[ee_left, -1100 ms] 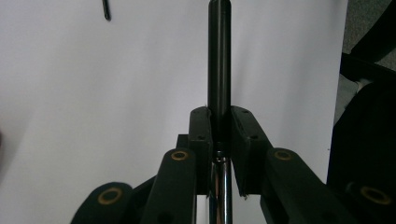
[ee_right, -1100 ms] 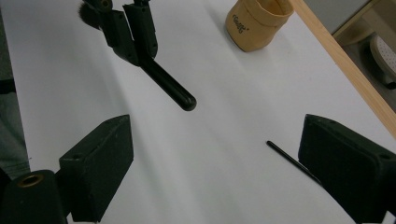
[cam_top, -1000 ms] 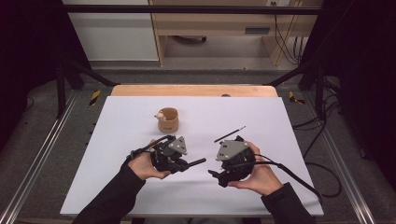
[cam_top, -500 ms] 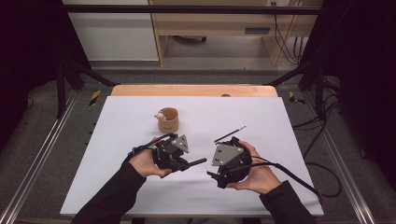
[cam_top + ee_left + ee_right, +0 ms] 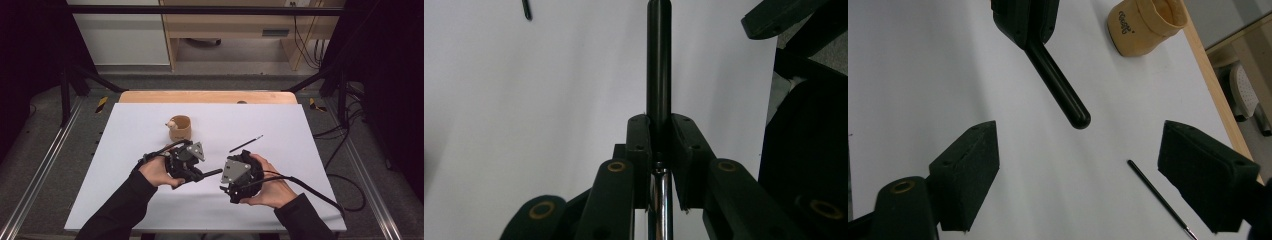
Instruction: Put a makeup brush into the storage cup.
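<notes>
My left gripper [image 5: 201, 176] [image 5: 659, 122] is shut on a black rod [image 5: 659, 60] with a silvery lower part. The rod sticks out level toward the right hand, its rounded end [image 5: 216, 173] free. My right gripper [image 5: 226, 181] [image 5: 1079, 150] faces that end [image 5: 1077, 117] with its jaws wide apart; they have just been closing a little. The rod's tip lies just ahead of the gap, touching neither pad. A thin black brush [image 5: 246, 143] [image 5: 1158, 197] lies flat on the white table top [image 5: 300, 130].
A small tan cup [image 5: 180, 127] [image 5: 1143, 27] stands behind the left hand. The table's wooden far edge [image 5: 207, 96] runs behind it. Cables trail off the right gripper toward the table's right side [image 5: 310, 187].
The right gripper has tilted and shifted slightly left, toward the rod's end. The left hand and the rod stay where they were.
</notes>
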`<state>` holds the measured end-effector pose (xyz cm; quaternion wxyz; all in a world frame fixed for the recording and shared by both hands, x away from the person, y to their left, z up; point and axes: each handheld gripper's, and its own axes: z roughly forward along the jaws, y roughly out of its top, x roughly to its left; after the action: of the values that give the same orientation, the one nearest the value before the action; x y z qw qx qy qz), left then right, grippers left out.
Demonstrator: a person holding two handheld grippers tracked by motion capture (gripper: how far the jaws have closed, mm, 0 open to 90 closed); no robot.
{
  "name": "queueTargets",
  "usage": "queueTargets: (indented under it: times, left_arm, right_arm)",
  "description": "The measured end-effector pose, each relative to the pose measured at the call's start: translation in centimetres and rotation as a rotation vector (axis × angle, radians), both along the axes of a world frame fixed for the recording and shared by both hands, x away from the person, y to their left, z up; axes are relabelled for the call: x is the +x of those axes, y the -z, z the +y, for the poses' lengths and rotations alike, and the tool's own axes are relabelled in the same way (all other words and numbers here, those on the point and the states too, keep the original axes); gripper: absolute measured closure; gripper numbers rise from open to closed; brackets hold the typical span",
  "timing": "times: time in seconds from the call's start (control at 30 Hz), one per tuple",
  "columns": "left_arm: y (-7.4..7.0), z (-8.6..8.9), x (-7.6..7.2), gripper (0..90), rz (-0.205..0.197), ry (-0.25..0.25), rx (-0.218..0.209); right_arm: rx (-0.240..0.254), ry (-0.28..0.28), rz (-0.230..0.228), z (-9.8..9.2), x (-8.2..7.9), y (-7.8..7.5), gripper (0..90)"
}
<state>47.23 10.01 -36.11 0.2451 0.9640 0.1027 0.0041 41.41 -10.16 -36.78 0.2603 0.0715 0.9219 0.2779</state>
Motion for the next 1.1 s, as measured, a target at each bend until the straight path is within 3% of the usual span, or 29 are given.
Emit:
queueTargets:
  times: [0.3, 1.1]
  left_arm:
    - [0.0, -0.4, 0.1, 78.8, 0.009, 0.005, 0.005]
    - [0.2, -1.6, -0.2, 78.8, 0.037, 0.027, 0.024]
  right_arm:
    - [-0.032, -0.015, 0.006, 0.5, 0.0, 0.6, 21.7]
    - [-0.111, -0.123, -0.053, 1.8, 0.2, 1.2, 49.6]
